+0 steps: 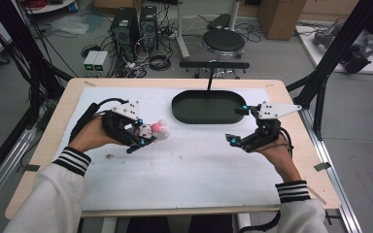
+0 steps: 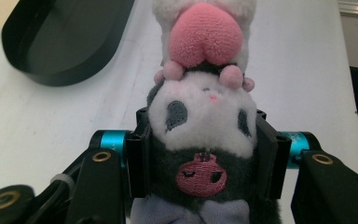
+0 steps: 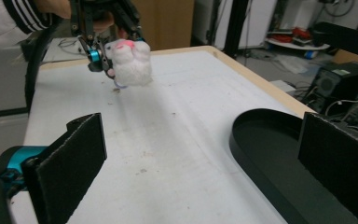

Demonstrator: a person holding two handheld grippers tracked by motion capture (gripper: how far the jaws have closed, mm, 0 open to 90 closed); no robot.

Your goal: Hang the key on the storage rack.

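Across the middle of the high view, a broad rectangular table [image 1: 53, 141] of pale wood, edges bare, top covered by a flat white sheet [image 1: 189, 165], matte and lightly speckled with dark crumbs. Toward the upper centre of that sheet, a shallow oval tray [image 1: 209, 116] of smooth black plastic, low-walled, with rounded ends; same tray at the upper left of the left gripper view [image 2: 51, 56] and at the lower right of the right gripper view [image 3: 261, 154].

At centre left of the high view, left gripper [image 1: 143, 138]: angular black body, teal metal accents, grey three-cornered plate on top, black cable looping behind. Clamped tight on a plush toy [image 1: 156, 130], pads pressing into both sides of its head, as seen at the centre of the left gripper view [image 2: 205, 126]. Toy raised off the sheet, well apart from the tray. Soft short-pile fabric: white face, dark grey hood with an embroidered pink skull, rounded pink heart-shaped pad above, small pink bobbles, lilac cloth at the bottom edge. Seen again at the upper left of the right gripper view [image 3: 128, 60], fluffy and white.

At centre right of the high view, right gripper [image 1: 238, 125]: same build, jaws spread wide, nothing between them; flat rectangular pads of coarse black foam [image 3: 70, 163].
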